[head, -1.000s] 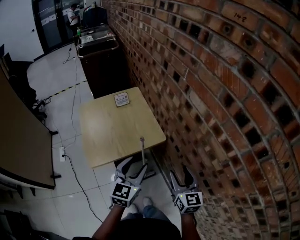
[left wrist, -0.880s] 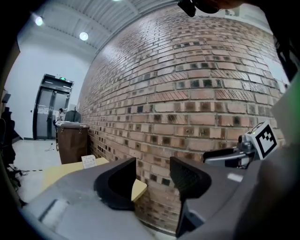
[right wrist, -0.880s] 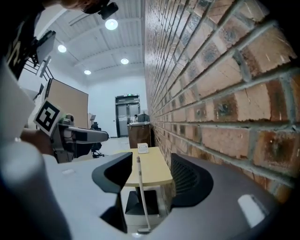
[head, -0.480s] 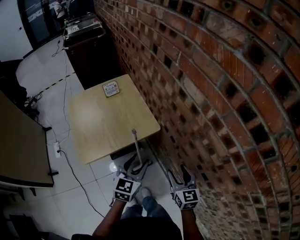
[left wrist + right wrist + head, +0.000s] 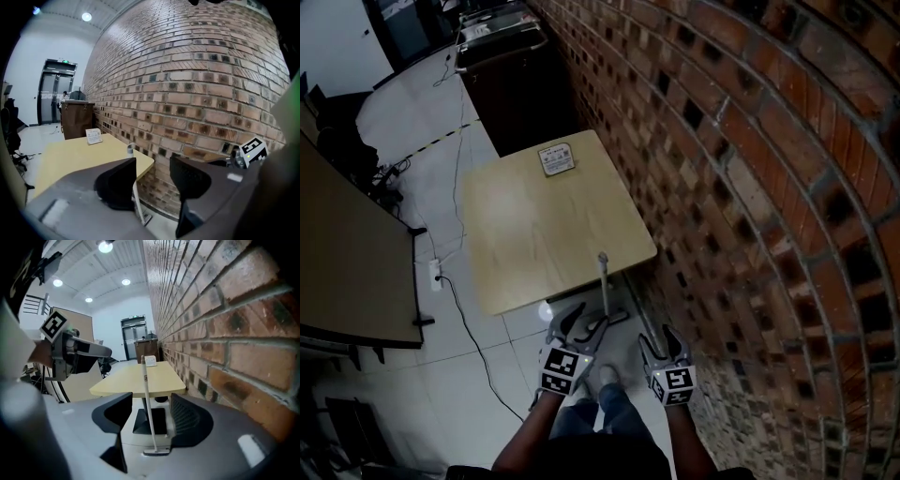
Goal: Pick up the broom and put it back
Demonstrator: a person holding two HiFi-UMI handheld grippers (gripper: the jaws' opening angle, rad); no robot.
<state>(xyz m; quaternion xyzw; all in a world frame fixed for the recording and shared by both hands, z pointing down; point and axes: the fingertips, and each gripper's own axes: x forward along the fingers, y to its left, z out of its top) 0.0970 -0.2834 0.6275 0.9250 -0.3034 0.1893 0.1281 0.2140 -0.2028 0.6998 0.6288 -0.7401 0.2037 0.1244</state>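
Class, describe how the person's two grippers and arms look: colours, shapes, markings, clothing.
Both the left gripper and right gripper have grey, forked tongs with black pads. Each carries a white cube printed with black square markers. No sleeves cover the forearms; blue jeans show below.

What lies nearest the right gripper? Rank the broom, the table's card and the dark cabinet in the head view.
1. Broom, standing just ahead of the right gripper.
2. Card, at the far end of the table.
3. Dark cabinet, beyond the table.
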